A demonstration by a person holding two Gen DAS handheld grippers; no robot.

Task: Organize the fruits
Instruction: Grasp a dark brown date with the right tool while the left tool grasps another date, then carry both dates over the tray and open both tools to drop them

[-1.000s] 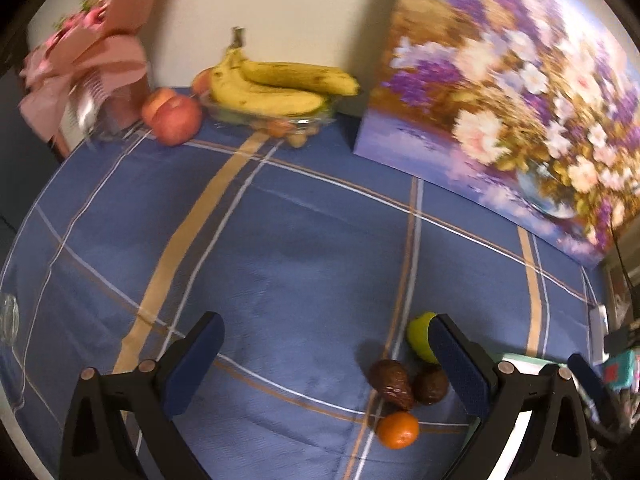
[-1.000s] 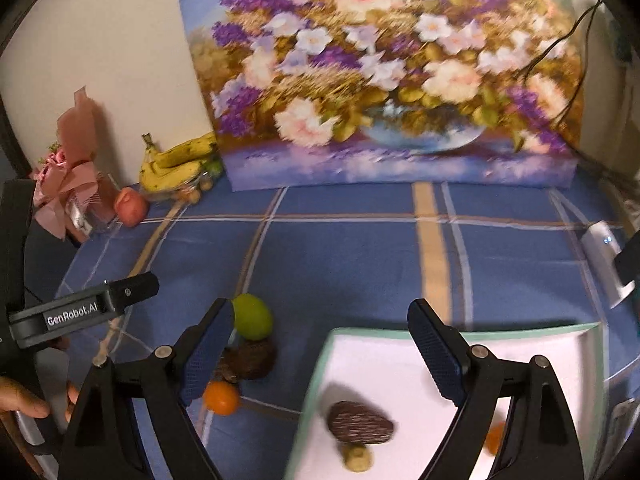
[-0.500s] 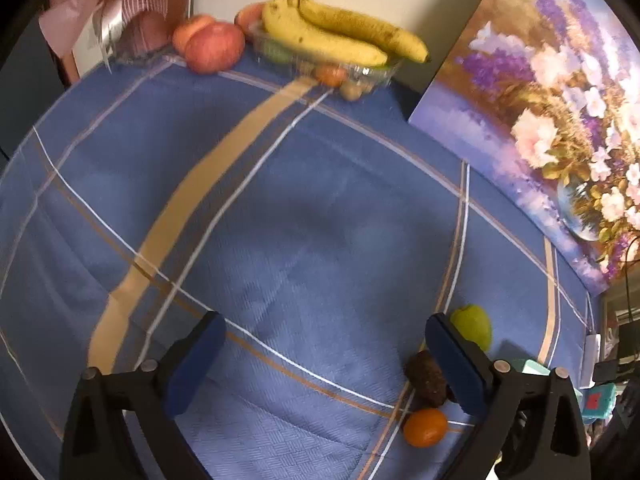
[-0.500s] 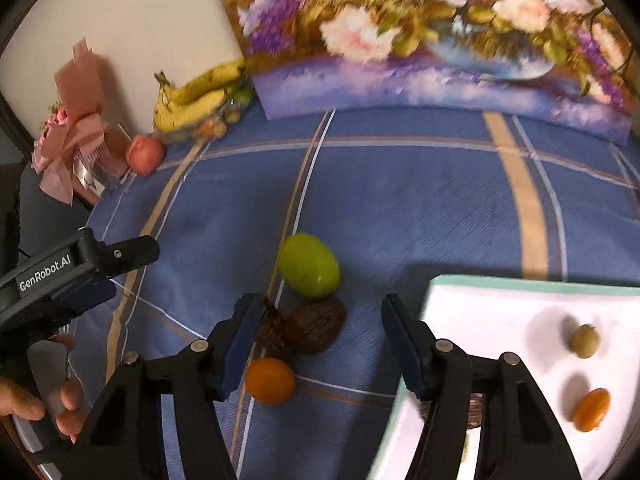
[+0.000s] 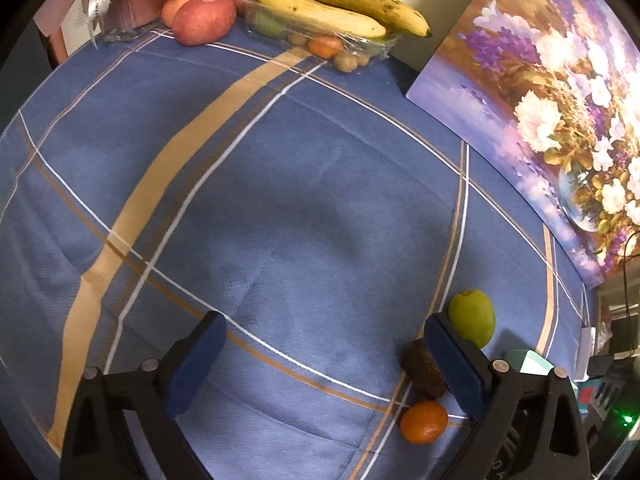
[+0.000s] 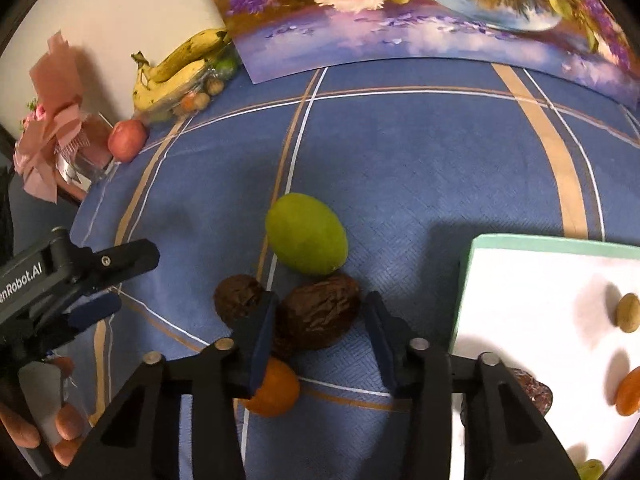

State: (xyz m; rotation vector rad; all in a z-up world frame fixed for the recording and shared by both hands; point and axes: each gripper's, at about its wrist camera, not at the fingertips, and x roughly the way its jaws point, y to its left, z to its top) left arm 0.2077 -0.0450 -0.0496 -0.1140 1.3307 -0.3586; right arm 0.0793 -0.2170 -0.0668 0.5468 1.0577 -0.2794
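Observation:
In the right wrist view a dark brown wrinkled fruit (image 6: 320, 312) lies on the blue cloth between the closing jaws of my right gripper (image 6: 320, 320). A thin gap still shows at its right pad. Beside it lie a green fruit (image 6: 306, 234), a second dark fruit (image 6: 236, 300) and an orange (image 6: 272, 394), half hidden by the left finger. The white tray (image 6: 520, 242) at right holds several small fruits. My left gripper (image 5: 324, 340) hangs open over bare cloth, the same cluster by its right finger: green fruit (image 5: 472, 316), dark fruit (image 5: 422, 368), orange (image 5: 424, 422).
At the back stand bananas (image 5: 340, 0) on a clear container of small fruits (image 5: 320, 44), apples (image 5: 204, 18), a pink wrapped bouquet (image 6: 52, 136) and a leaning flower painting (image 5: 540, 100). A person's hand (image 6: 32, 428) holds the left gripper at lower left.
Both grippers have sunk toward the cloth. The right one shifted left from above the tray to the fruit cluster and its jaws narrowed around the dark fruit. The left jaws stayed wide.

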